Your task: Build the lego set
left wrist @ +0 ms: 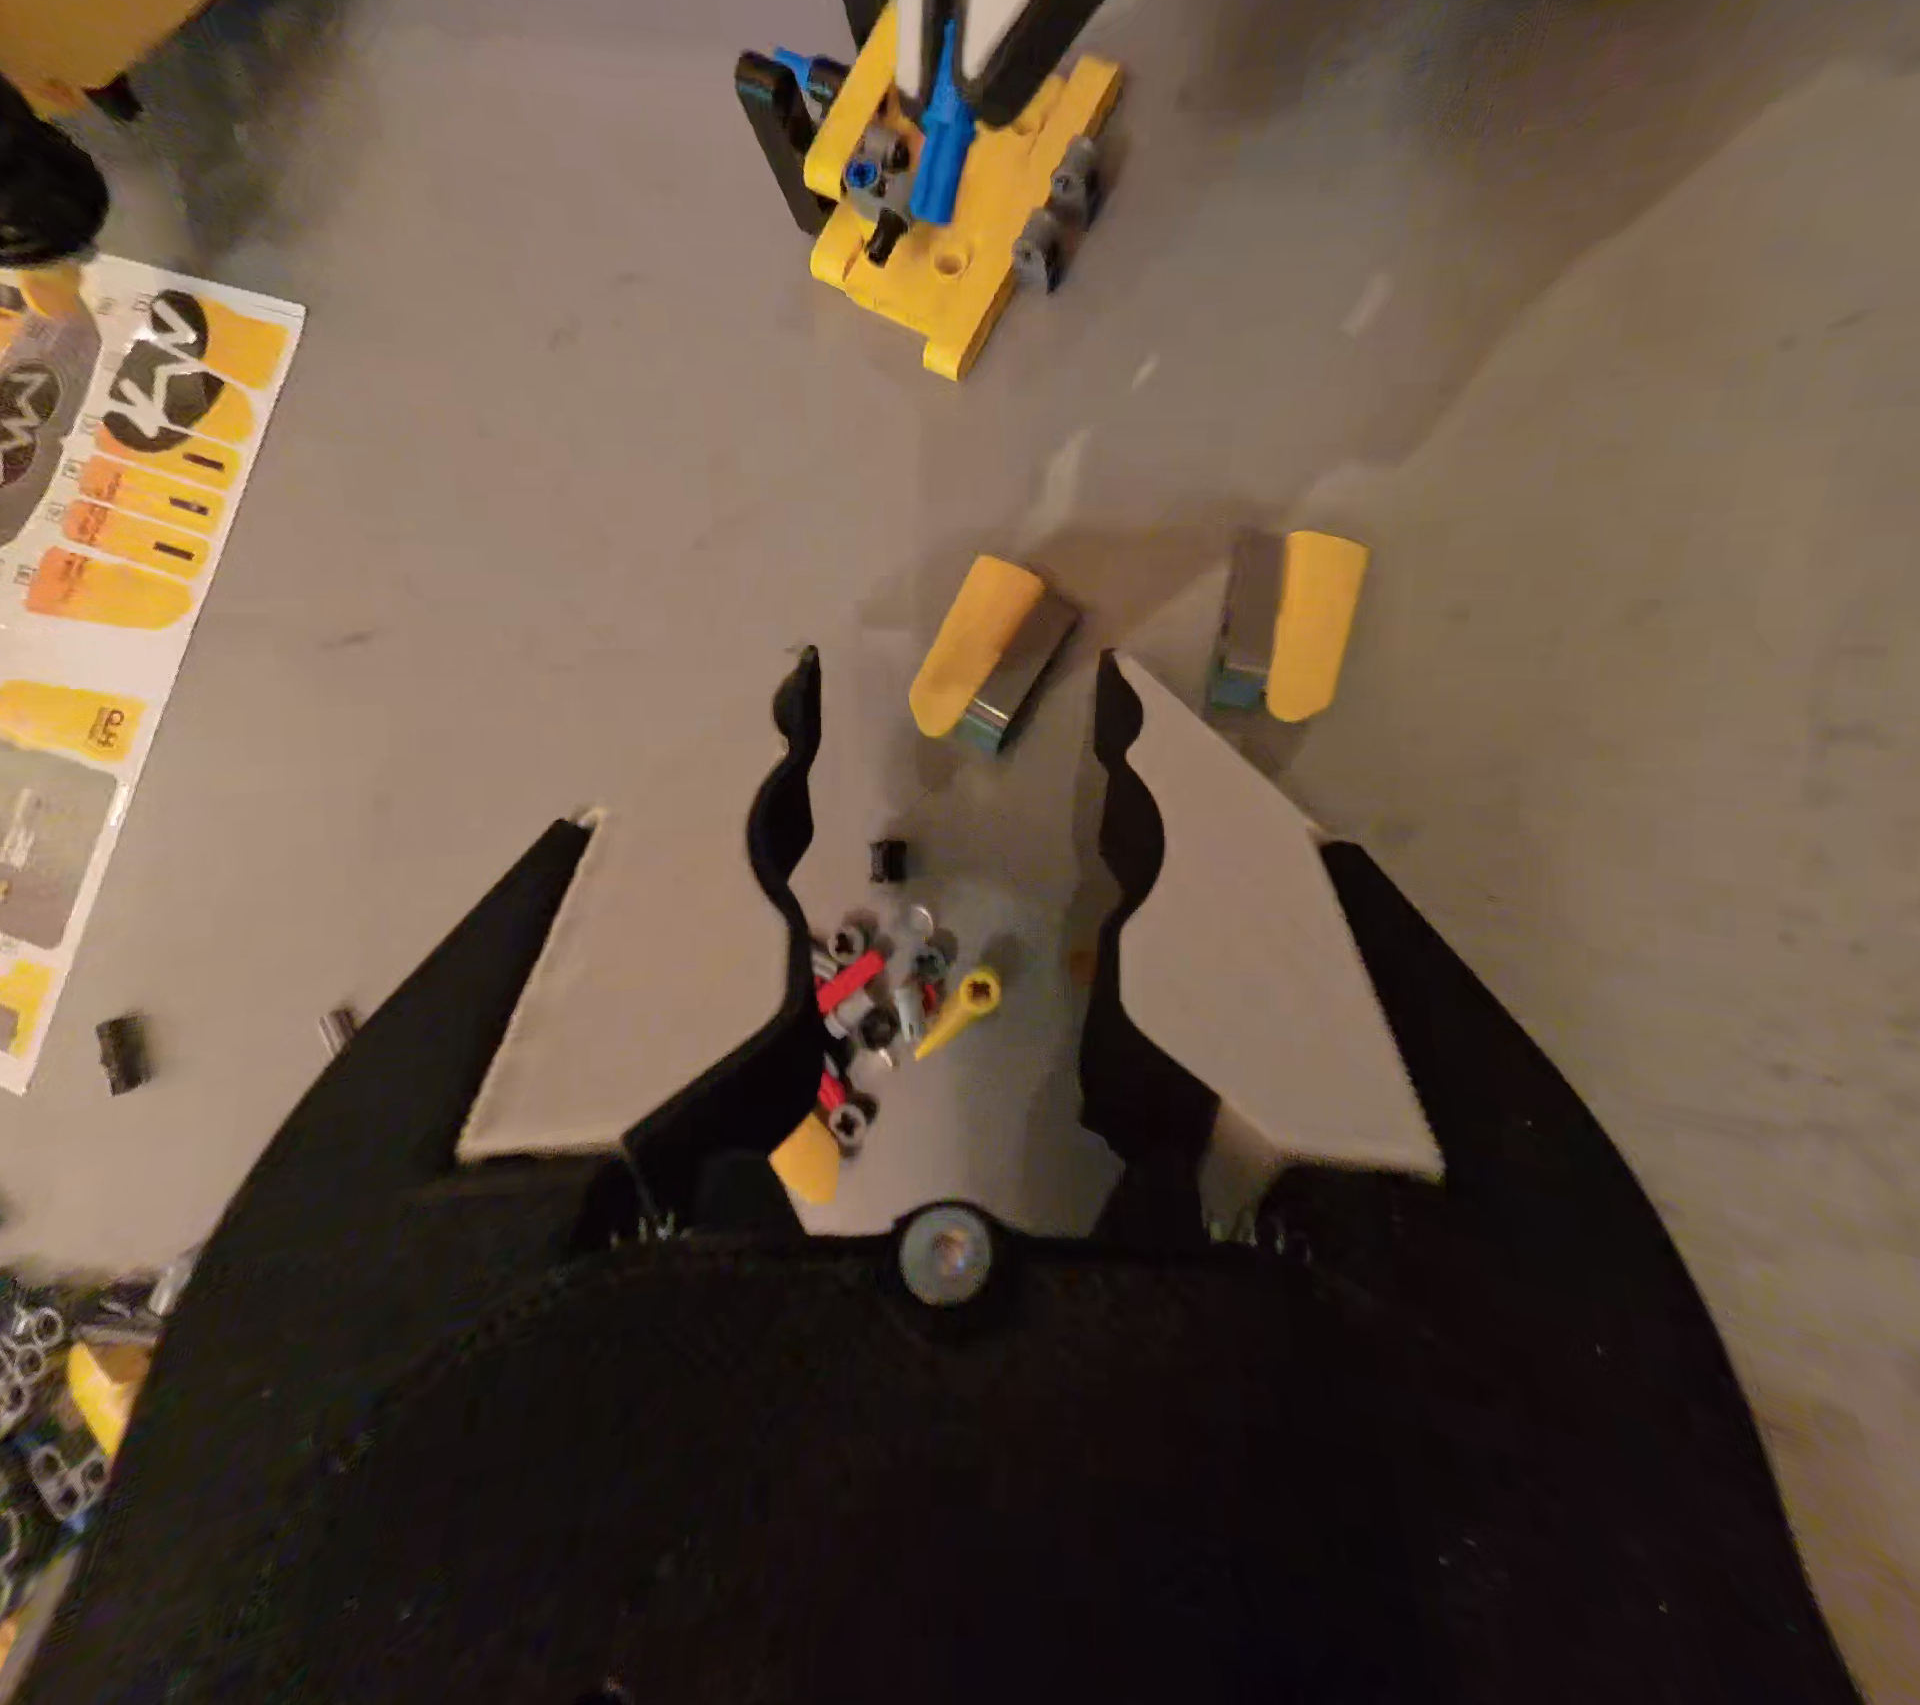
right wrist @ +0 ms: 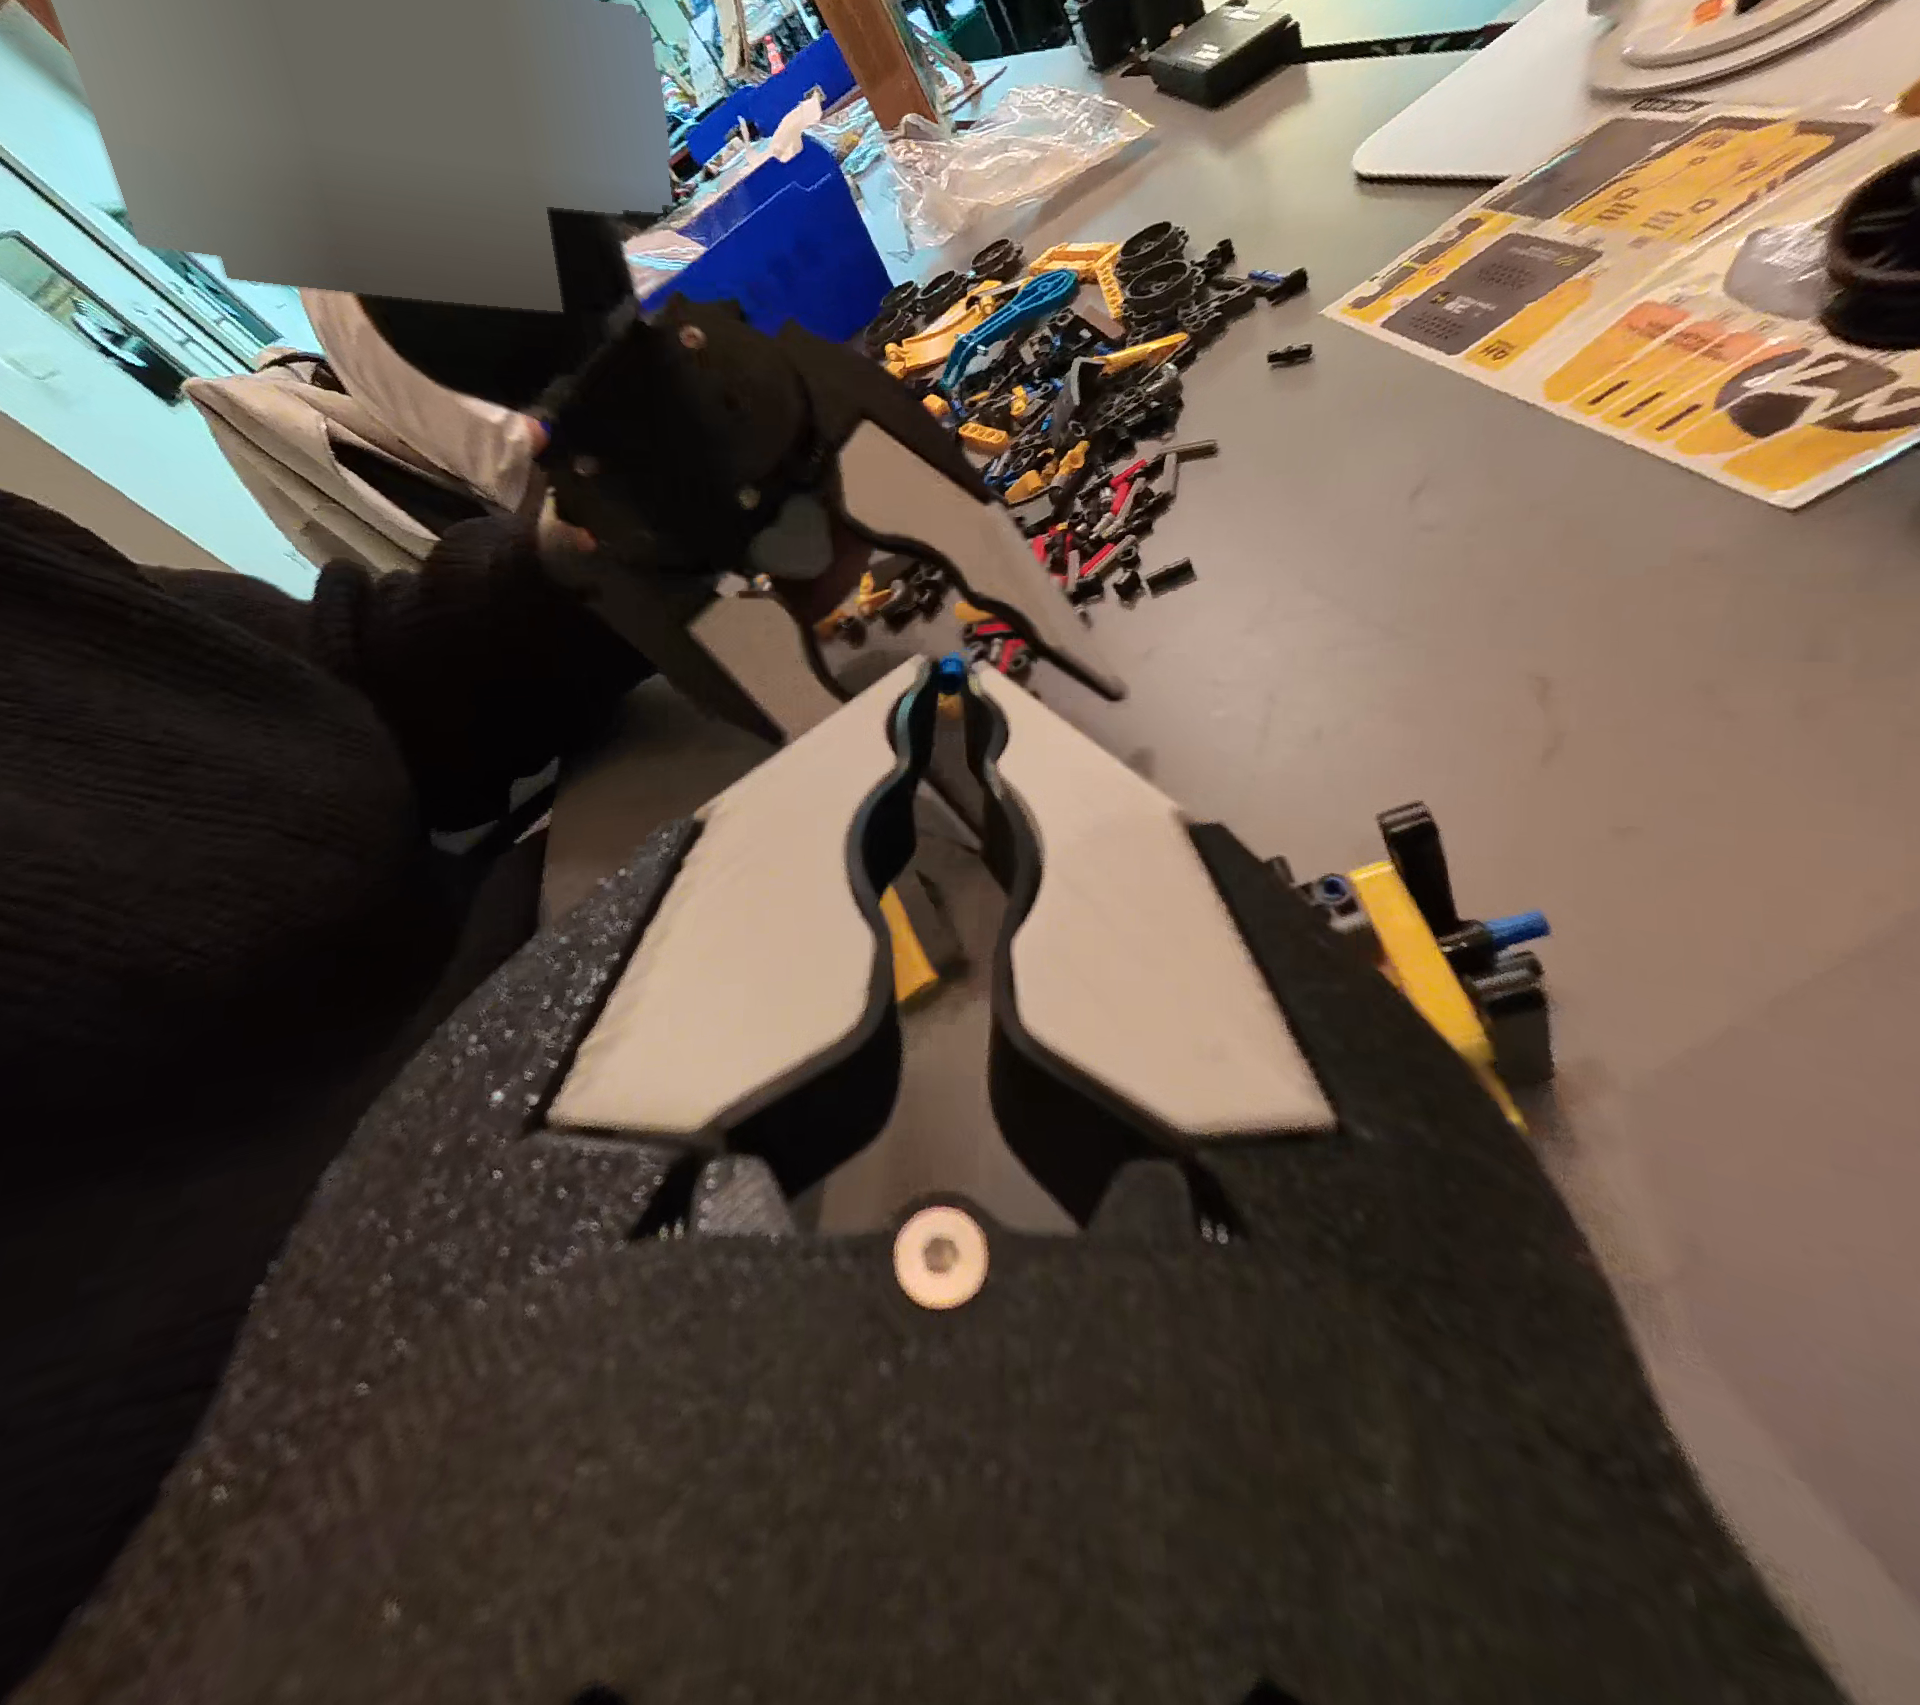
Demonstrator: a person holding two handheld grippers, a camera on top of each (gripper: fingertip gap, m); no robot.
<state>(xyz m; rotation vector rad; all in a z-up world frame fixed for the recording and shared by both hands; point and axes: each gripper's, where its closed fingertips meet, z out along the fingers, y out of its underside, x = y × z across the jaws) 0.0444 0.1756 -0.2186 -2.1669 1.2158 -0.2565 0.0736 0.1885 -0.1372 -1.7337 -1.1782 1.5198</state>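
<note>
Left gripper (left wrist: 951, 668) apart, above small pin pile (left wrist: 883, 980) on counter (left wrist: 520, 512) | right gripper (right wrist: 945, 684) clamped on blue pin (right wrist: 948, 670), beside yellow assembly (left wrist: 935, 201) | keep pin axis aligned, press slowly.

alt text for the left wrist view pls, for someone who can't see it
The open left gripper hovers over a small pile of loose pins on a grey table. Ahead, the right gripper pinches a blue pin on a yellow block assembly; a sticker sheet lies at the left.
</note>
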